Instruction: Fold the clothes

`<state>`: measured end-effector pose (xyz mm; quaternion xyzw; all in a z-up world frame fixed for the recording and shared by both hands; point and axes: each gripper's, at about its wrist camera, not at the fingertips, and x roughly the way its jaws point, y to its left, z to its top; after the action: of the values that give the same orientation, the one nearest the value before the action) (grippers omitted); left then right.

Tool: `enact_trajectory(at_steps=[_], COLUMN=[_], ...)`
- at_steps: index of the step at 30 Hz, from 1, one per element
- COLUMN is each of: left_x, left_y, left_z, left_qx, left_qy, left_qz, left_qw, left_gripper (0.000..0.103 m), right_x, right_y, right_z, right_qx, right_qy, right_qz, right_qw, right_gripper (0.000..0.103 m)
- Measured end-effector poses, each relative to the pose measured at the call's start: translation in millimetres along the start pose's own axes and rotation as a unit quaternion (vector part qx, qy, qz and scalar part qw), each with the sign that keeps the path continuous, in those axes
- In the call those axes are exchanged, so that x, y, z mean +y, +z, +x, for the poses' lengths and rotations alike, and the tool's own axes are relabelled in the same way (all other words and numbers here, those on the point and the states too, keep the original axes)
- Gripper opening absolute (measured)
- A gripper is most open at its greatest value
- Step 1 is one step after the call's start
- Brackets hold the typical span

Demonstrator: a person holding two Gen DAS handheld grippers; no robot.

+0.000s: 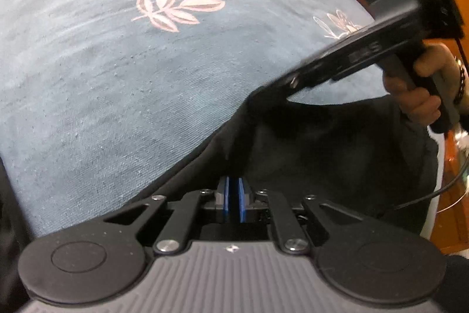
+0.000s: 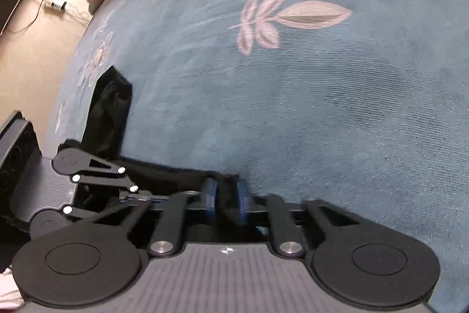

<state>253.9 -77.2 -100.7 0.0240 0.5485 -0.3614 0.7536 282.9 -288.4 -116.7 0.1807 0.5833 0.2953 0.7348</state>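
Left gripper [image 1: 233, 197]: the blue pads [image 1: 225, 197] stand almost together, leaving a thin slit. Black fabric lies directly ahead of the tips; whether any of it is pinched in the slit cannot be told.

Right gripper [image 2: 226, 200]: the blue pads [image 2: 210, 195] are drawn in on a fold of the black garment [image 2: 164, 170], which bunches between them. In the left wrist view a hand [image 1: 422, 87] grips the handle of this unit.

Garment position: the black garment [image 1: 337, 143] lies on a blue bedspread [image 1: 123, 96] printed with pink leaf motifs, at the near edge by both grippers. One narrow strip, possibly a sleeve or leg, extends along the bedspread's left edge in the right wrist view
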Motion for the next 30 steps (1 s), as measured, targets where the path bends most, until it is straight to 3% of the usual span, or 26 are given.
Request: enact_trajectory(at_steps=[2, 6, 9, 12, 15, 16, 19, 22, 23, 26, 30], left_x=[1.7, -3.8, -15.4, -28.0, -26.3, -23.6, -14.5, -25.1, -33.8, -57.9, -92.0], left_y=[0.7, 5.9, 8.2, 7.7, 4.4, 3.5, 5.1, 9.8, 10.4, 13.5, 16.3], left_z=[-1.6, -15.6, -23.6, -23.2, -9.0, -4.6, -11.2, -23.1, -26.7, -28.3, -8.5], left_qx=[-0.001, -0.017, -0.022, -0.014, 0.005, 0.009, -0.007, -0.015, -0.018, -0.018, -0.005], left_qy=[-0.002, 0.006, -0.008, -0.018, 0.032, 0.053, 0.076, 0.089, 0.087, 0.058, 0.023], left_qz=[-0.007, -0.013, 0.008, 0.041, 0.045, 0.041, 0.006, 0.017, 0.03, 0.056, 0.095], left_qw=[1.0, 0.9998, 0.9997, 0.9989, 0.9985, 0.9977, 0.997, 0.9958, 0.9956, 0.9965, 0.9952], left_gripper=[0.009, 0.008, 0.01, 0.016, 0.017, 0.011, 0.011, 0.011, 0.011, 0.012, 0.014], right_x=[3.6, 3.7, 10.7, 25.3, 33.4, 33.8, 24.1, 12.0, 11.2, 11.7, 20.6], right_y=[-0.7, 0.1, -12.0, -37.8, -64.9, -73.0, -82.9, -79.6, -80.0, -89.5, -128.6], right_z=[-11.4, -37.9, -53.7, -63.0, -59.7, -54.1, -37.9, -48.3, -58.7, -89.3, -106.6], right_qx=[-0.035, -0.101, -0.104, -0.08, -0.04, -0.029, -0.032, -0.106, -0.132, -0.181, -0.155], right_qy=[0.015, 0.008, -0.015, -0.028, -0.033, -0.042, -0.092, -0.134, -0.139, -0.142, -0.151], right_qz=[-0.016, -0.004, -0.007, -0.017, -0.025, -0.026, -0.01, 0.033, 0.049, 0.082, 0.088], right_qw=[0.999, 0.995, 0.994, 0.996, 0.998, 0.998, 0.995, 0.985, 0.98, 0.97, 0.972], right_gripper=[0.009, 0.011, 0.014, 0.015, 0.026, 0.028, 0.028, 0.027, 0.034, 0.037, 0.04])
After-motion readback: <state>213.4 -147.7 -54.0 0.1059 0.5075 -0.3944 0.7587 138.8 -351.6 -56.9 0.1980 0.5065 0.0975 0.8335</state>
